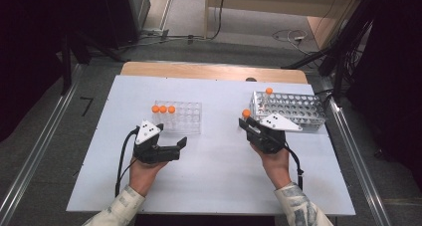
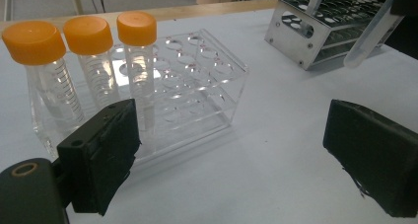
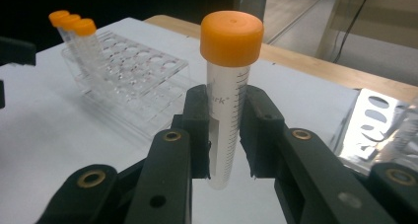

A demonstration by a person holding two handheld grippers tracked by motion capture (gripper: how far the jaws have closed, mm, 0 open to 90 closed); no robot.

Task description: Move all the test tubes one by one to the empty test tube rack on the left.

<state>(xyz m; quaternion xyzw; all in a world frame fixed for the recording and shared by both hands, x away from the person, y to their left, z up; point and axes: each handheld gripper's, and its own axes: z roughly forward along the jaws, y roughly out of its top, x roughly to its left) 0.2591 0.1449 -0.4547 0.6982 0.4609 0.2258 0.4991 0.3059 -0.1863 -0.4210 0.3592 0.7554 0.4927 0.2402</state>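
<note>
Orange-capped clear plastic tube [image 3: 227,100] sits upright, clamped in my right tongs [image 3: 227,135], midway between the steel rack [image 1: 298,109] and the clear acrylic rack [image 1: 186,117]. Left tongs [image 2: 231,155] gape empty. Transfer step; next, I judge, needs lining up over a free hole.

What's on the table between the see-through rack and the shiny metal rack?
Nothing: bare white table separates the clear rack from the metal rack, seen in the high view.
</note>
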